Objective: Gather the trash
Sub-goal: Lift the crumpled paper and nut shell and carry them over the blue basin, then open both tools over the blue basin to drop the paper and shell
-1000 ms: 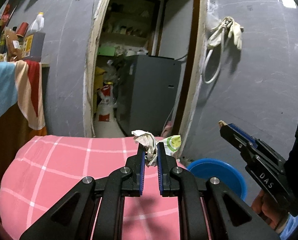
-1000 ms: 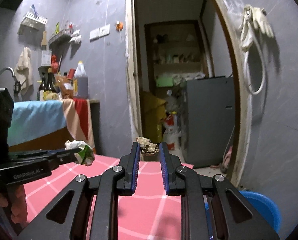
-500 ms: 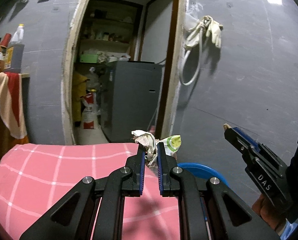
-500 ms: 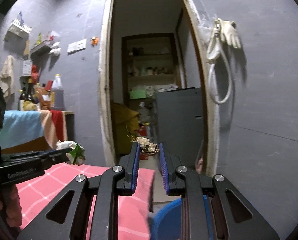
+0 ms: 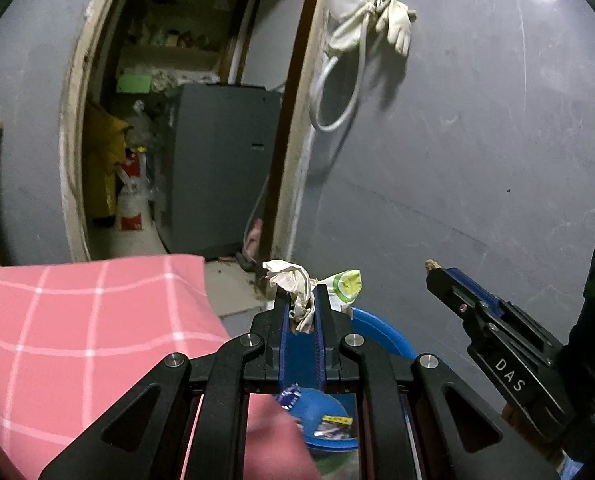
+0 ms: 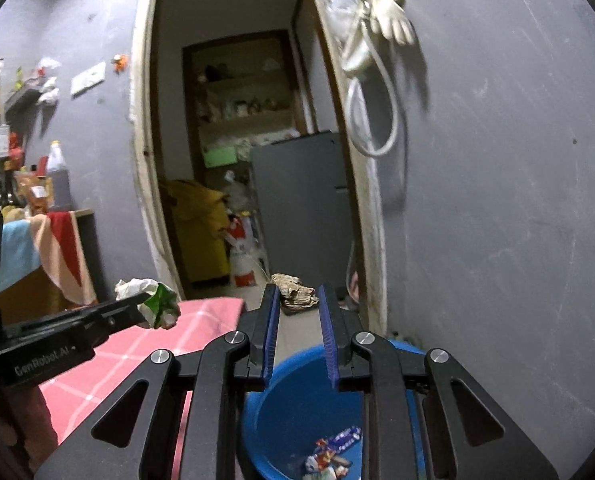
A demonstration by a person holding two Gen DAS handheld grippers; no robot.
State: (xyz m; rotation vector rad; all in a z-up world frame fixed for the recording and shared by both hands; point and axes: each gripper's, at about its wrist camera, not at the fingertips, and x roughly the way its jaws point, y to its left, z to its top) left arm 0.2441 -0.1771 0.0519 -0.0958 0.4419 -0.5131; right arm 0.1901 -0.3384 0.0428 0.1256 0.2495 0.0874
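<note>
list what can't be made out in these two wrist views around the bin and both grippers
- Blue bin: both views show only part; the gripper frames cover its rim and floor.
- Wrappers in it: right view, too small and blurred to read.
- Brown scrap in the right gripper: in the left view only its tip shows.
- Crumpled wrapper in the left gripper: lower part hidden between the pads.

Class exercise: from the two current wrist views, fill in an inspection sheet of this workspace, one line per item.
Surface: pink checked cloth beside the bucket.
Job's things: crumpled wrapper; brown scrap; blue bucket holding wrappers.
Clutter: bottles on far counter.
Grippers: left gripper shut on the crumpled wrapper; right gripper shut on the brown scrap, above the bucket.
Cables: white hose hung on wall.
Surroundings: grey wall, open doorway, hanging glove.
</note>
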